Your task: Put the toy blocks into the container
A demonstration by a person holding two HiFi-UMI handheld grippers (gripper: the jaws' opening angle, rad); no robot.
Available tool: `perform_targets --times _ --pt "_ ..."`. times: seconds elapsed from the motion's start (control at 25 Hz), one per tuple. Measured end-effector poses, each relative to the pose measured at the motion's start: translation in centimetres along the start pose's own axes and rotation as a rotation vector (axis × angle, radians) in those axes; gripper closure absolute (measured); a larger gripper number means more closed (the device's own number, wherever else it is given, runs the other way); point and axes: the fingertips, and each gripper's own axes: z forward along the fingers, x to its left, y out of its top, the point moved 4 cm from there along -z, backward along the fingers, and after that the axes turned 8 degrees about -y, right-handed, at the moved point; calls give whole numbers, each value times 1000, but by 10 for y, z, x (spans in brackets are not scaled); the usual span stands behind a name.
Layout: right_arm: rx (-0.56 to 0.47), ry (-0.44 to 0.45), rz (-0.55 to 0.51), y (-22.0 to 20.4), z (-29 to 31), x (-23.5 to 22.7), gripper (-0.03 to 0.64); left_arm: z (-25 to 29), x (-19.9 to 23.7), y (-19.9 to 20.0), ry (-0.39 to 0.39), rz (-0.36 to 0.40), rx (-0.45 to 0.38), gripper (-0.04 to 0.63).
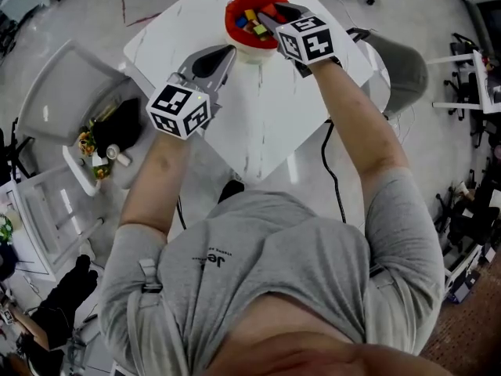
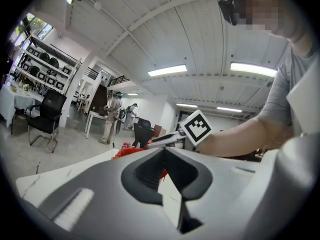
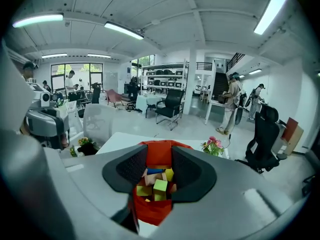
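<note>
A red bowl (image 1: pixel 232 22) stands at the far end of the white table (image 1: pixel 266 108), with several coloured blocks (image 1: pixel 252 23) in it. My right gripper (image 1: pixel 272 16) hovers over the bowl's right side. In the right gripper view its jaws (image 3: pixel 159 166) press on what looks like a red block (image 3: pixel 158 156), above the green, yellow and blue blocks (image 3: pixel 160 186) in the bowl (image 3: pixel 150 211). My left gripper (image 1: pixel 221 56) rests lower, just in front of the bowl, shut and empty. Past its tips (image 2: pixel 165 171) shows the bowl's red edge (image 2: pixel 125 153).
A grey chair (image 1: pixel 70 84) stands left of the table and another (image 1: pixel 403 69) to the right. A small flower bunch (image 3: pixel 212 146) lies at the table's far edge. A black cable (image 1: pixel 333 171) runs across the floor. People stand far back in the room.
</note>
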Motion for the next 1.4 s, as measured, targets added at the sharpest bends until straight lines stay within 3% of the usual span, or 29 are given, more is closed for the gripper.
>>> perform_targets --times 0.12,0.2,0.24,0.68,1.04,1.24,1.4 --pt "10 -13 -16 -2 9 -1 465 -1 -1 1 -1 -2 0 538" --pt "13 -4 5 0 13 1 350 -2 -1 1 -4 -4 2 538" --pt "5 1 18 2 12 2 335 -2 -1 1 -7 -4 2 538" --pt "-109 -7 139 -7 -60 -16 324 32 -30 -4 -117 -19 24 538" --pt "-193 -229 295 -78 -248 -76 325 118 -153 5 -421 14 55 538" --pt "-207 -446 379 -152 -387 -93 327 166 -260 -7 -646 24 87 538" --pt "-226 -625 470 -211 -516 -77 337 184 -366 -20 -829 50 126 538"
